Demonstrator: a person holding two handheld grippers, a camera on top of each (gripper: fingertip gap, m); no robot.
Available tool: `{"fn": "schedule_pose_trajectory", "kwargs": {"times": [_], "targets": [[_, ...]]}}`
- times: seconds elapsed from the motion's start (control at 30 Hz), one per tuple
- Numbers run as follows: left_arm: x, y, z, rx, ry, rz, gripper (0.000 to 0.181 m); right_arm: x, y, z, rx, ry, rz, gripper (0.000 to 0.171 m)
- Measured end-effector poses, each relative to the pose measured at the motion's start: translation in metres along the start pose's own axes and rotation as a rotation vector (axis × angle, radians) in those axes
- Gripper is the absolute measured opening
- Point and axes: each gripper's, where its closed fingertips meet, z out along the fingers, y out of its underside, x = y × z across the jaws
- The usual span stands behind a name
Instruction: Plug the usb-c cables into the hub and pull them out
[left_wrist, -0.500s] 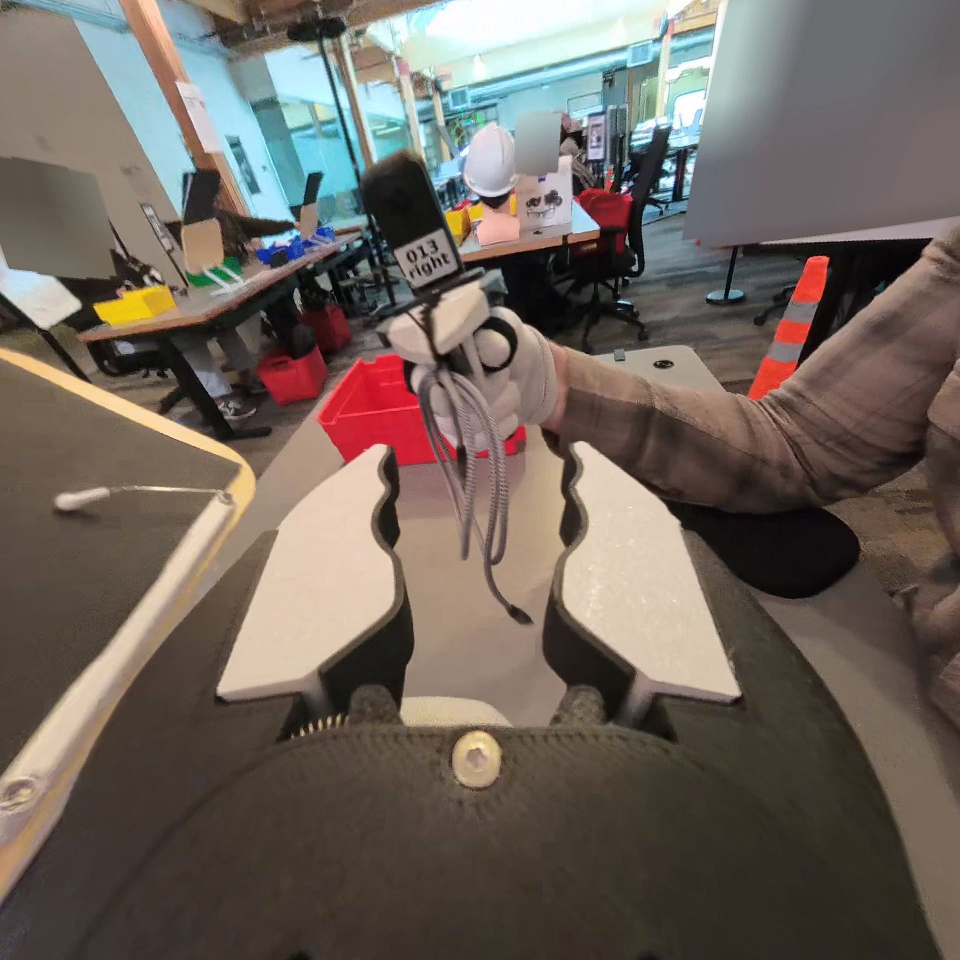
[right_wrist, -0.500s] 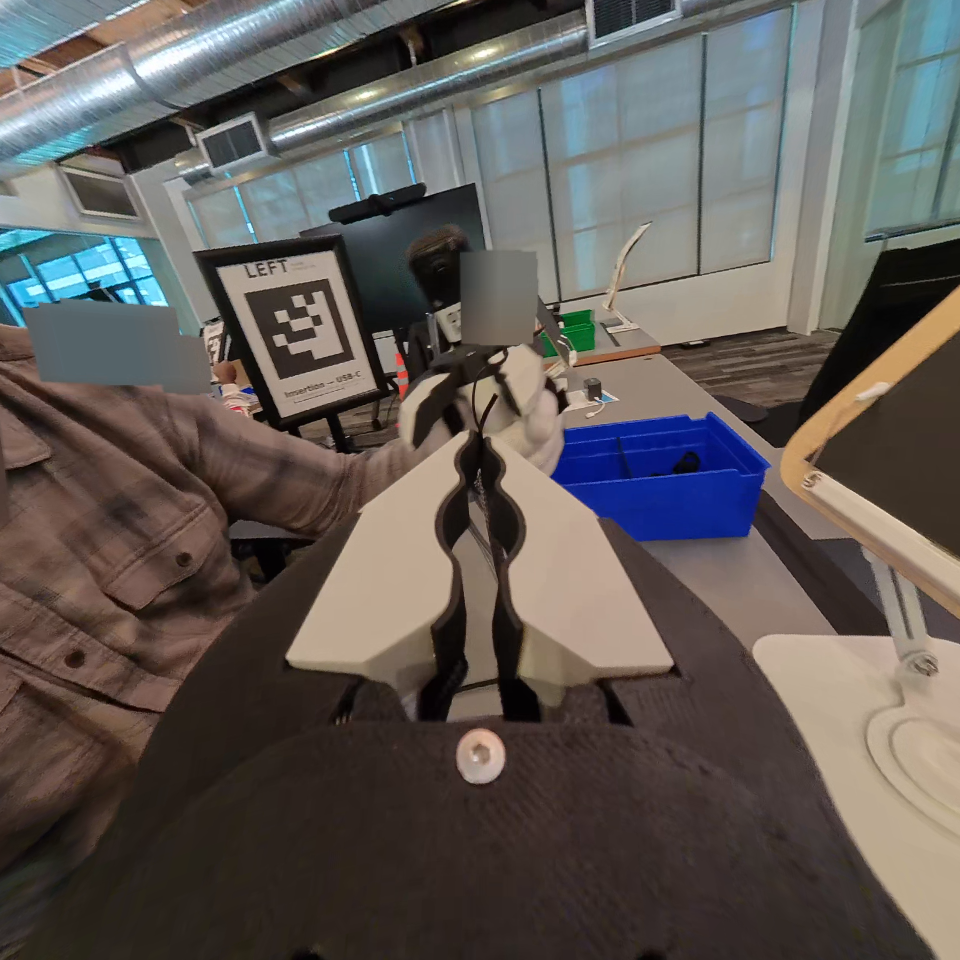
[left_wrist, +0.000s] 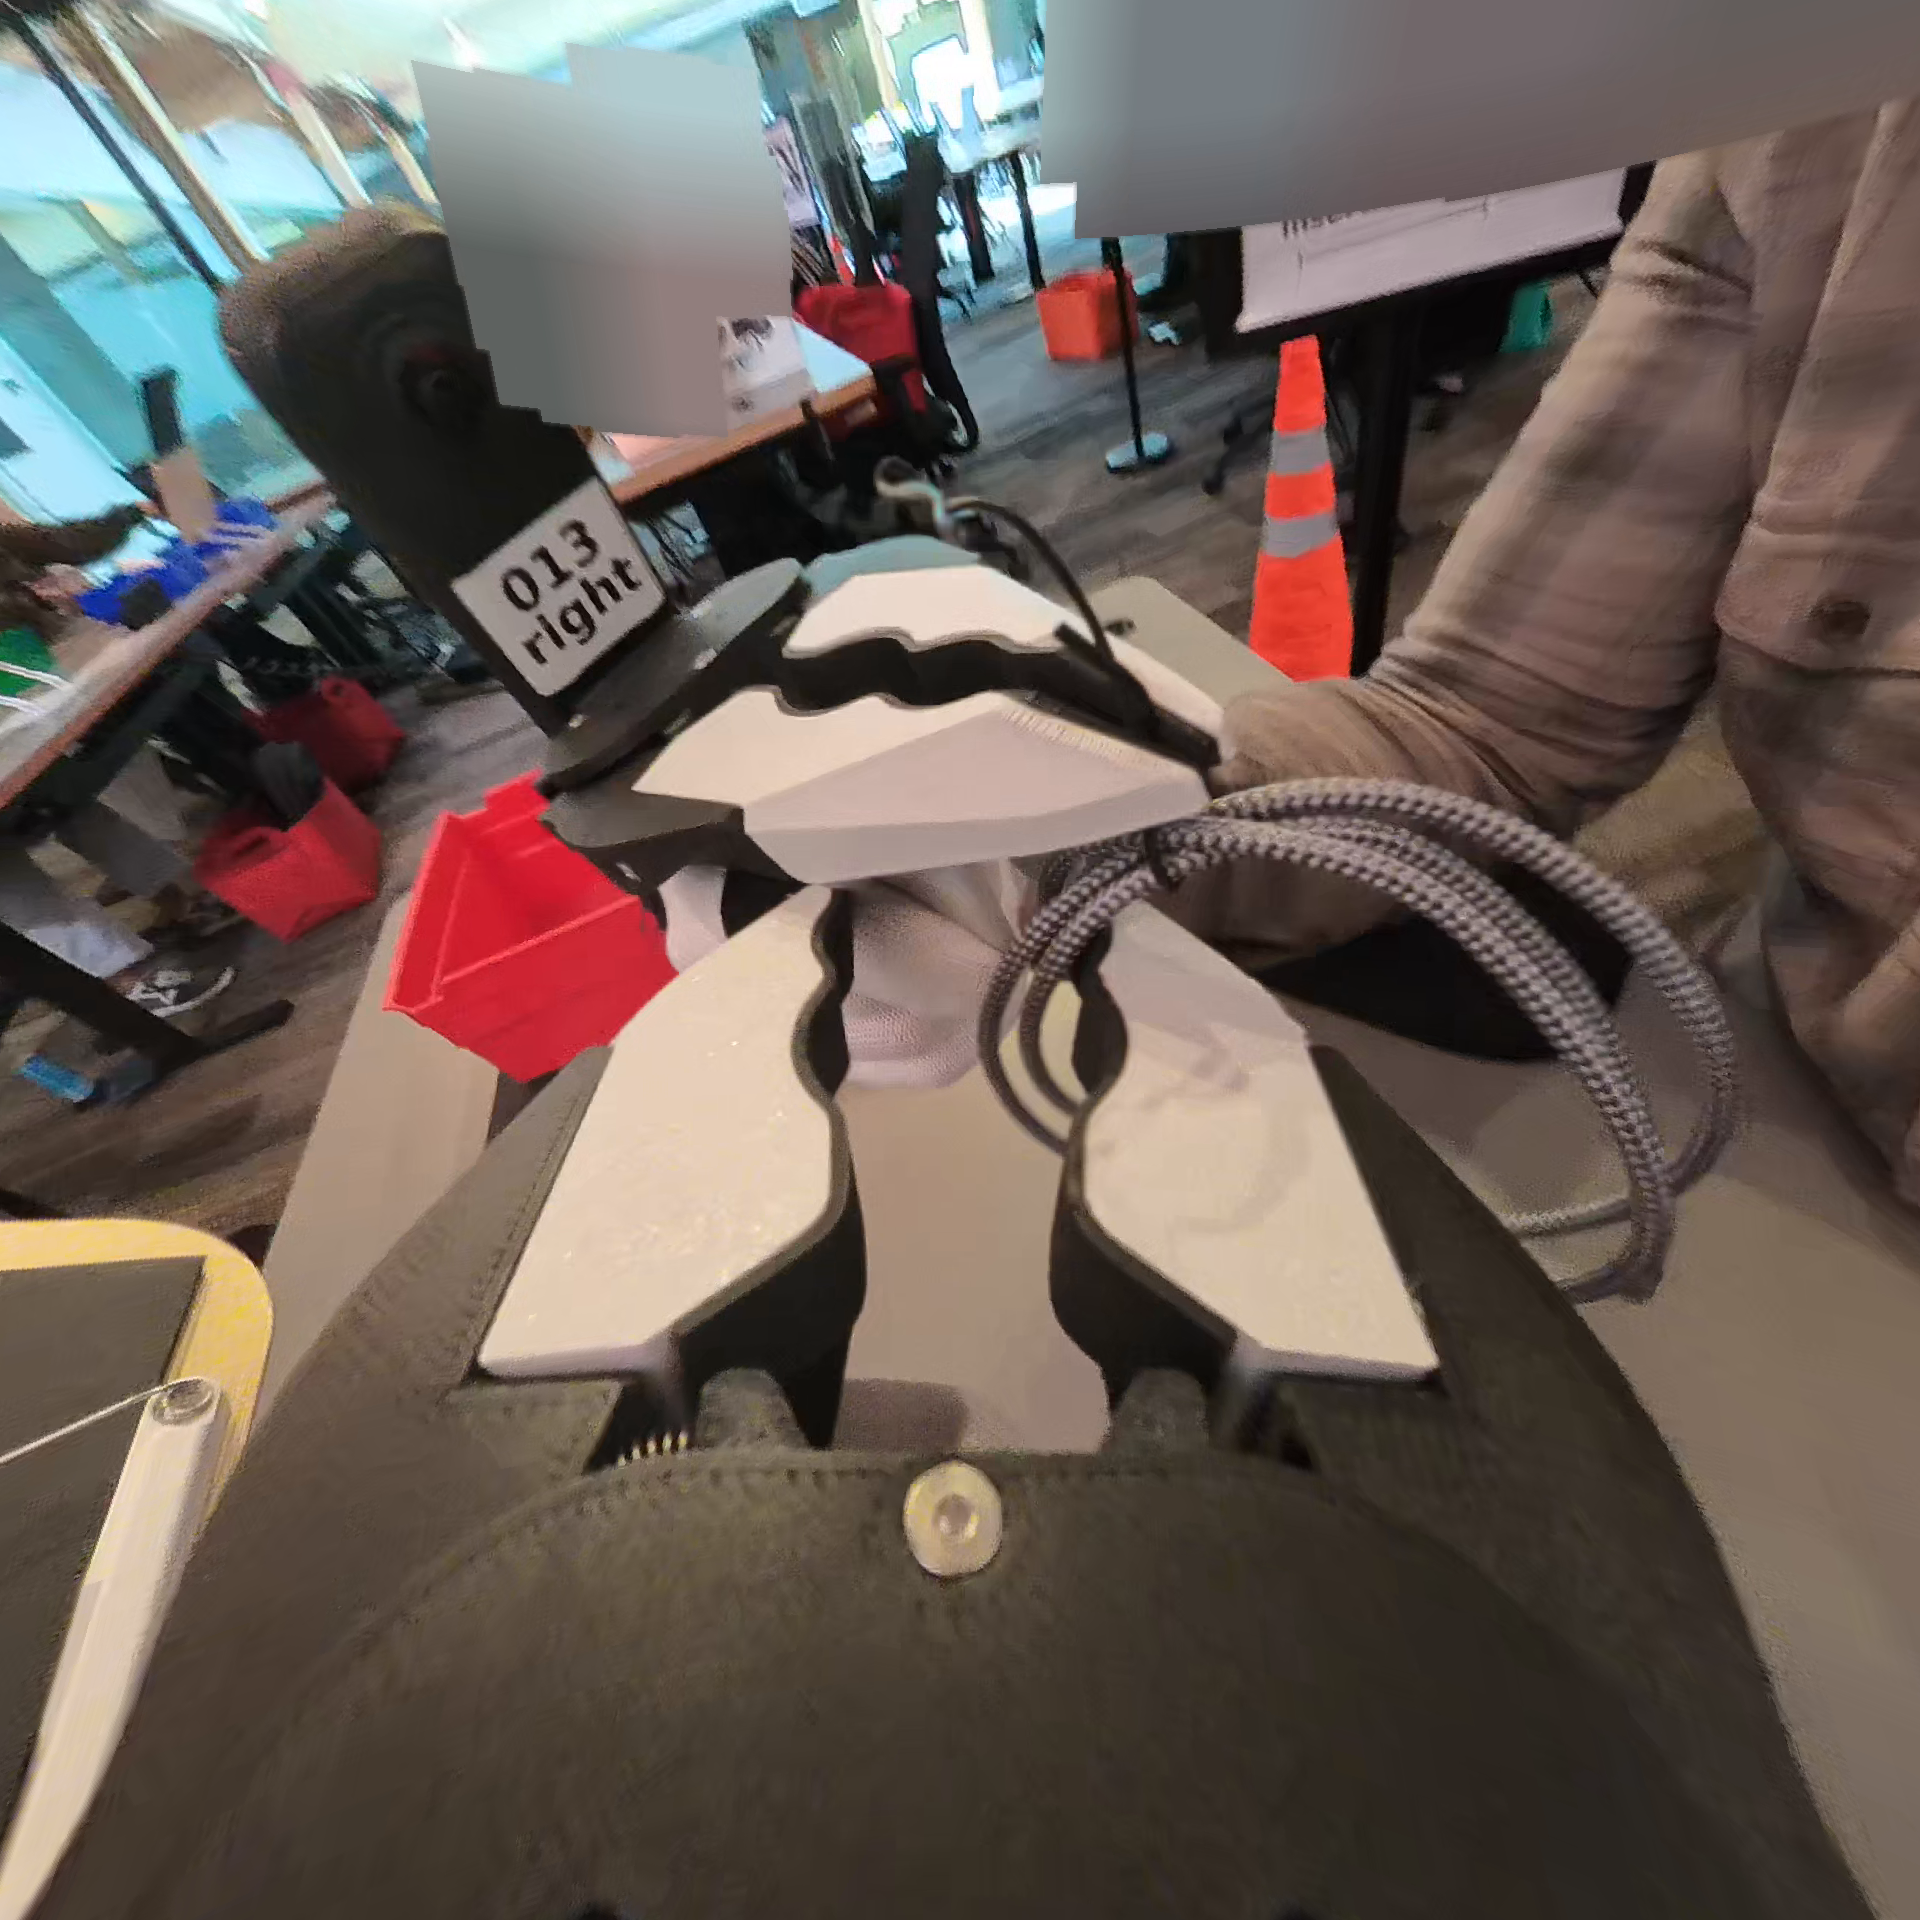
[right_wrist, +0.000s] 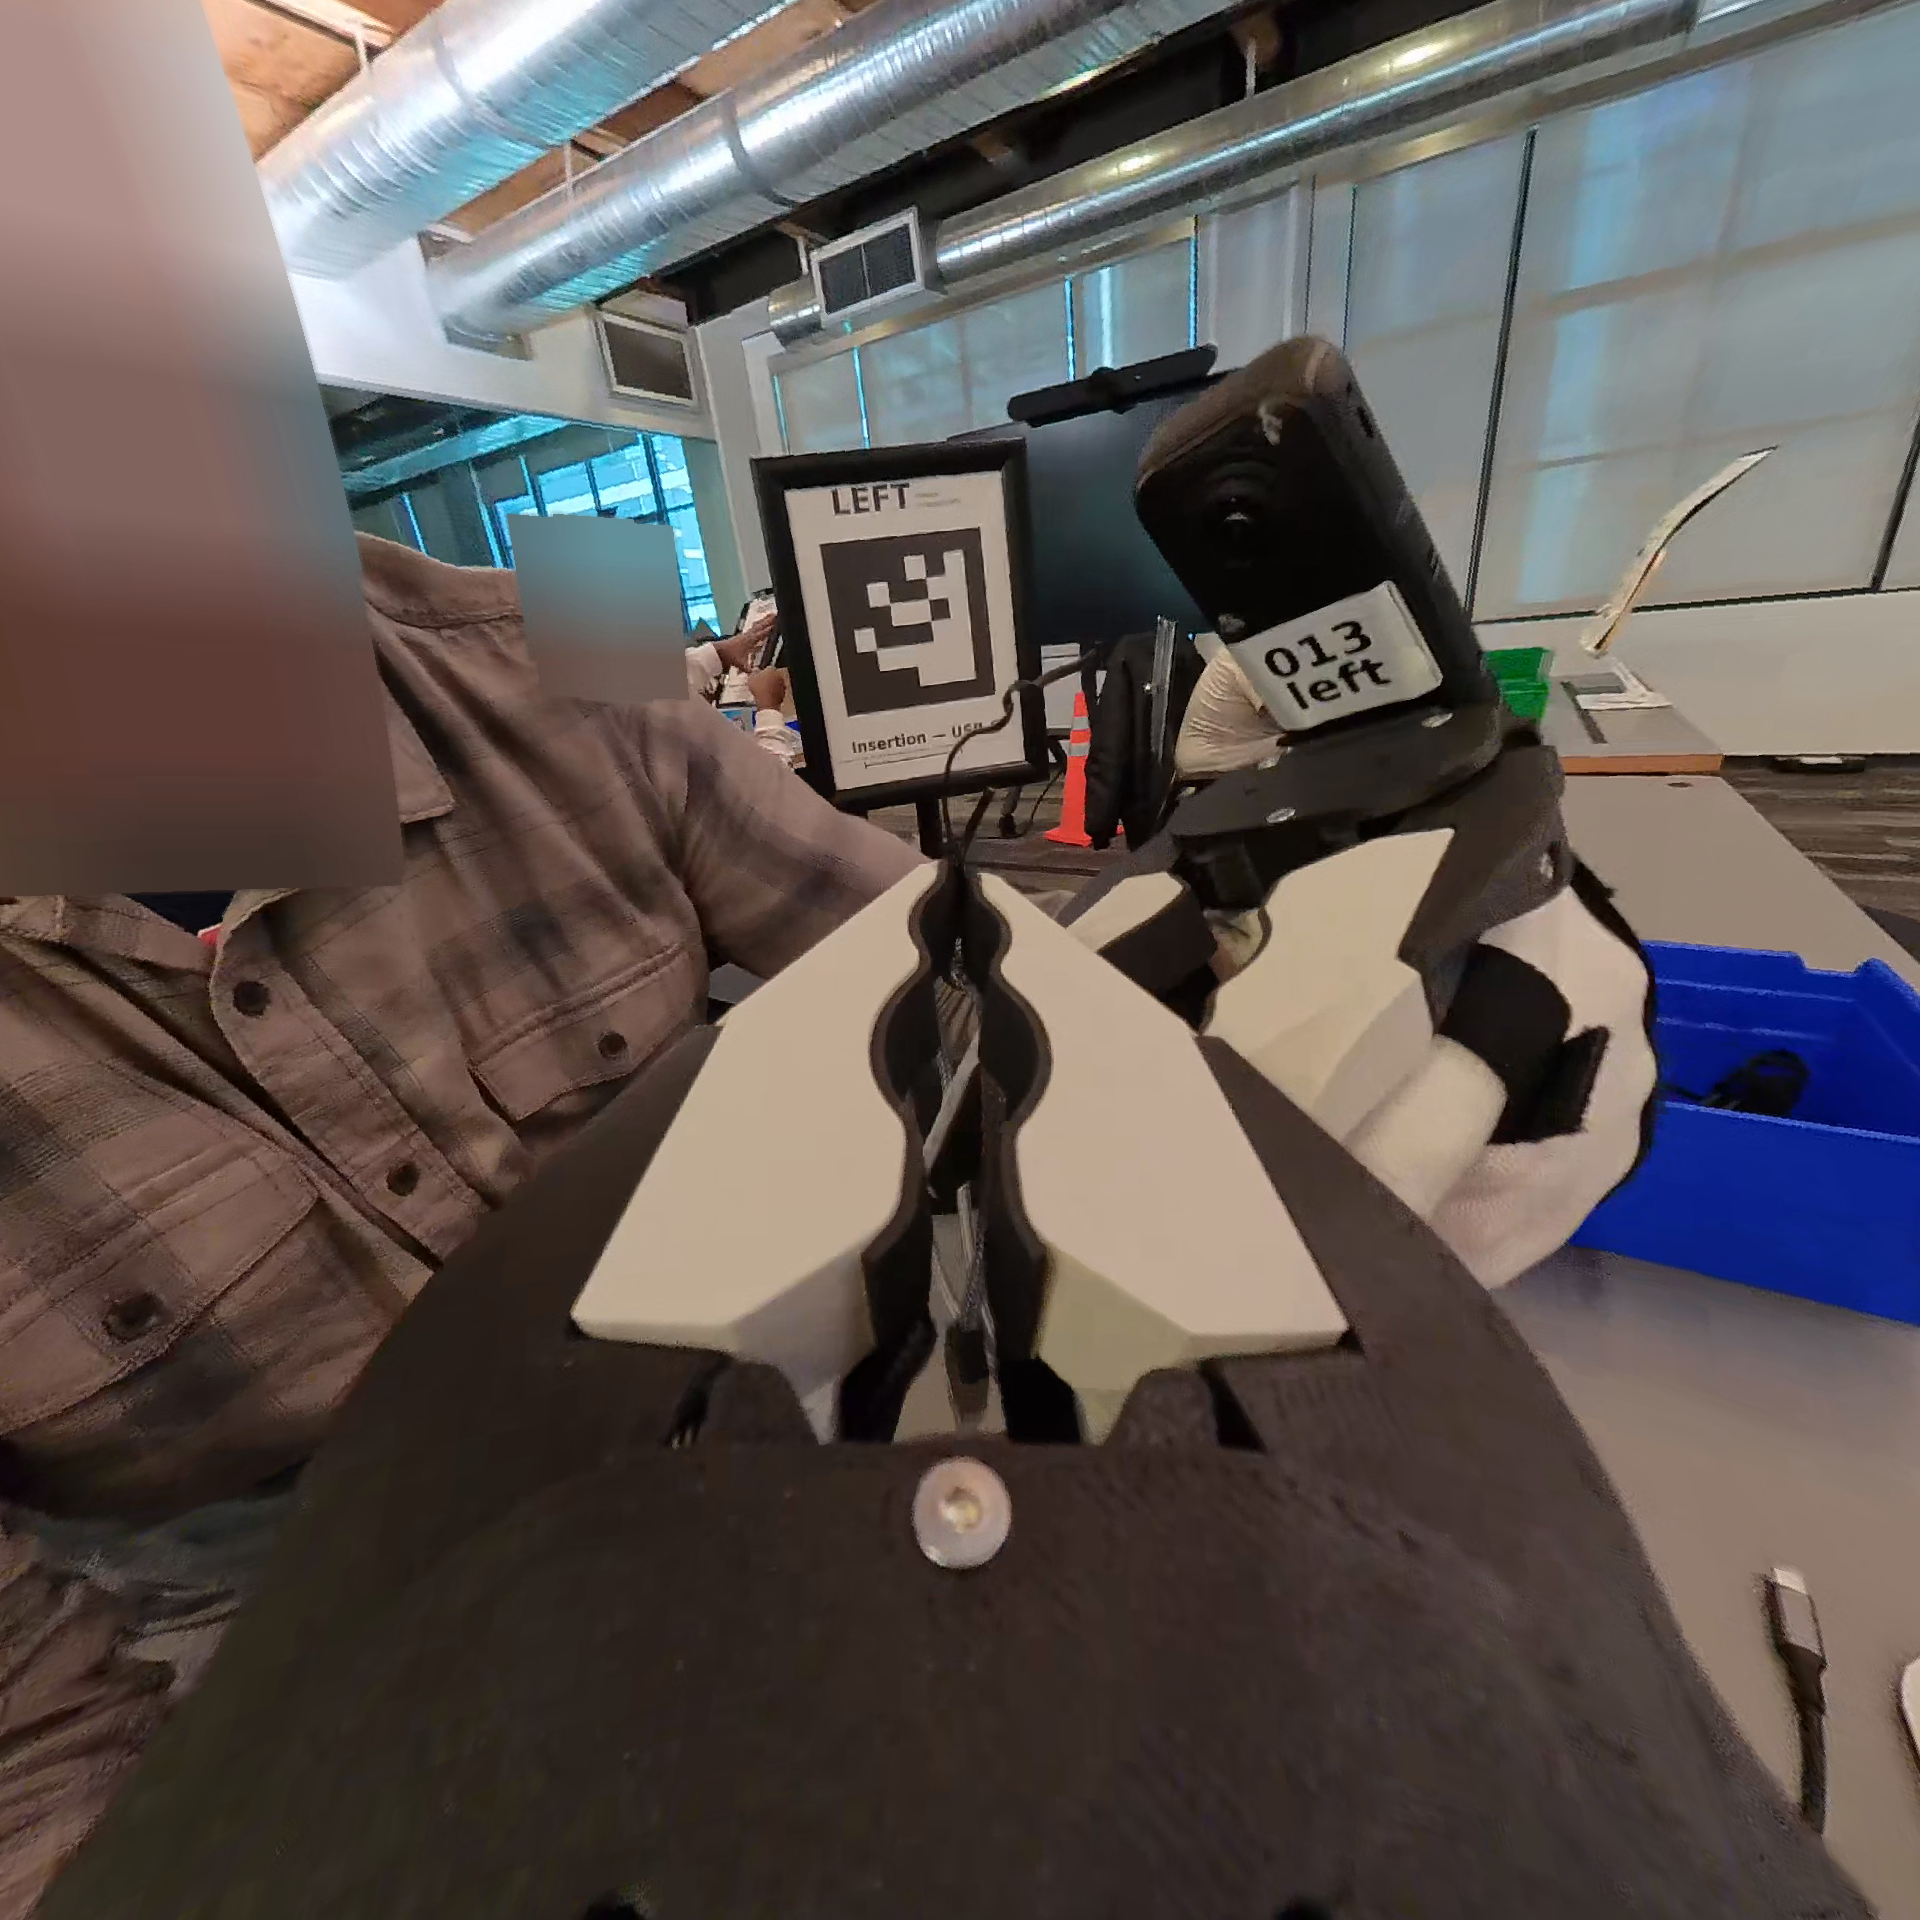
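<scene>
In the left wrist view, the left hand-held gripper (left_wrist: 956, 997) is seen with its jaws apart and nothing between them. Just ahead, the right hand-held gripper (left_wrist: 1195, 743) is seen clamped on a bundle of grey braided cables (left_wrist: 1475, 831); about three strands are counted, though blur makes this uncertain. The loops hang down to the grey worktop (left_wrist: 1714, 1403). One red bin (left_wrist: 520, 966) is seen on the worktop's far end; its contents cannot be told.

In the right wrist view, the right hand-held gripper's jaws are seen closed on the strands. One loose cable plug (right_wrist: 1795, 1621) lies on the worktop. One blue bin (right_wrist: 1787, 1174) holds dark cabling.
</scene>
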Motion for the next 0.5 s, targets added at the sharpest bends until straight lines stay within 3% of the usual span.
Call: {"fn": "schedule_pose_trajectory", "kwargs": {"times": [0.07, 0.17, 0.33, 0.5], "targets": [[0.000, -0.007, -0.001, 0.068, -0.023, -0.020, 0.022, -0.001, -0.002, -0.002, 0.004, 0.005, -0.001, 0.000], [-0.007, -0.004, 0.000, 0.075, -0.106, -0.010, 0.011, 0.004, -0.004, -0.007, 0.004, 0.047, 0.003, 0.000], [-0.015, 0.008, -0.001, -0.019, -0.214, 0.010, 0.008, 0.020, 0.005, -0.014, -0.057, 0.161, 0.015, 0.000], [-0.010, 0.012, -0.011, -0.028, -0.211, 0.021, 0.003, 0.016, 0.004, -0.016, -0.109, 0.210, -0.041, 0.000]]}}
